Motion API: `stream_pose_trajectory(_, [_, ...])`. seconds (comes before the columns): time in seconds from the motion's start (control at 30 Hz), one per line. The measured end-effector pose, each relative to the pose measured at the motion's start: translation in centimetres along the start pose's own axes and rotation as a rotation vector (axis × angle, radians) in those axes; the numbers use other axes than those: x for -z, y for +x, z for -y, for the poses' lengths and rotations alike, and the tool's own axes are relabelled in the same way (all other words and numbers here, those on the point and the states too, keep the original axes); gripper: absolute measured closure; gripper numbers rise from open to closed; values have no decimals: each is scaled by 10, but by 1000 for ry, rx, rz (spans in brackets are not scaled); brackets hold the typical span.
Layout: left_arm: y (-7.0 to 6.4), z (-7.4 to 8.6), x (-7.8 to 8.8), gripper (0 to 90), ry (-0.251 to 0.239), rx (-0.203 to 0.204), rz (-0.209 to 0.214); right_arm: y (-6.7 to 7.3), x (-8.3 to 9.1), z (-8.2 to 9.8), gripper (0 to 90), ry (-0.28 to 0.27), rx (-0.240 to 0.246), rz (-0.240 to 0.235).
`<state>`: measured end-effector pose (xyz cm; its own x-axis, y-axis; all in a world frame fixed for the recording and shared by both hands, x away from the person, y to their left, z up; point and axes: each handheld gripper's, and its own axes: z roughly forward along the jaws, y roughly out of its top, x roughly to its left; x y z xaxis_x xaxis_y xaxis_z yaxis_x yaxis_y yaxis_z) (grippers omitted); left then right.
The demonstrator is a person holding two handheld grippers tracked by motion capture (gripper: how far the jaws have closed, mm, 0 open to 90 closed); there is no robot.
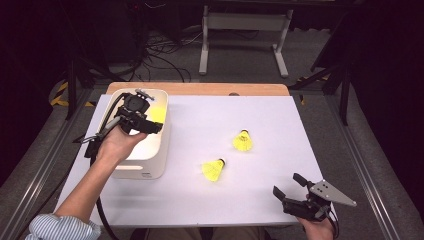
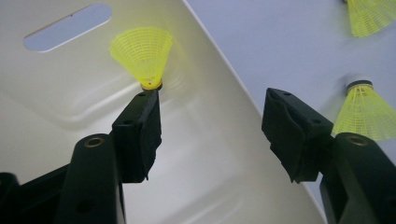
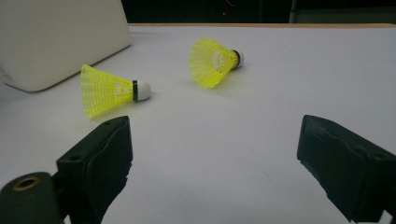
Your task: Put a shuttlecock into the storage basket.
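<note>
Three yellow shuttlecocks are in view. One shuttlecock (image 2: 142, 56) (image 1: 158, 114) sits inside the white bin (image 1: 145, 160), its skirt flaring up and its cork end just past the tip of my left gripper's left jaw. My left gripper (image 2: 212, 100) (image 1: 152, 123) hovers over the bin, open, with nothing between its jaws. Two more shuttlecocks lie on the white table: a nearer one (image 1: 214, 169) (image 3: 107, 91) and a farther one (image 1: 243, 141) (image 3: 212, 60). My right gripper (image 1: 288, 185) (image 3: 215, 135) rests low at the table's near right corner, open and empty, pointing toward them.
The bin's wall (image 2: 70, 107) has an oval handle slot (image 2: 67, 27). The white sheet (image 1: 280, 125) covers a wooden table whose far edge (image 1: 200, 89) shows. Cables and a metal stand lie on the floor beyond.
</note>
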<state>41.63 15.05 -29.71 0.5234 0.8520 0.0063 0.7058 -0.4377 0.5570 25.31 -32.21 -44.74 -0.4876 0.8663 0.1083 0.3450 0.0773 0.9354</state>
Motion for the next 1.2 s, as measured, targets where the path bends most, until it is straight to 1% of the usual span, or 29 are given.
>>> stream_pose_trajectory(0.17, [-5,-1,1,384,-2,-16,6,0,0,0,110,-1,-1,0])
stream_pose_trajectory(0.2, [-7,-1,1,384,-10,-12,15,0,0,0,110,0,-1,0])
stream_pose_trajectory(0.27, [-9,-1,2,384,-12,-17,13,0,0,0,110,0,-2,1])
stream_pose_trajectory(0.37, [-11,-2,1,384,-12,-22,24,0,0,0,110,0,-3,1])
stream_pose_trajectory(0.5, [-18,-3,2,385,-19,-39,35,0,0,0,110,0,-4,0])
stream_pose_trajectory(0.63, [-21,-4,2,385,-19,-37,51,0,0,0,110,0,-4,0])
stream_pose_trajectory(0.7, [-22,-5,2,386,-18,-41,45,0,1,0,108,-4,-7,-2])
stream_pose_trajectory(0.77, [-24,-5,1,386,-19,-44,48,-1,1,0,109,-4,-7,-2])
stream_pose_trajectory(1.2, [-36,-4,-2,384,-15,-62,85,-1,0,0,108,-3,-8,-3])
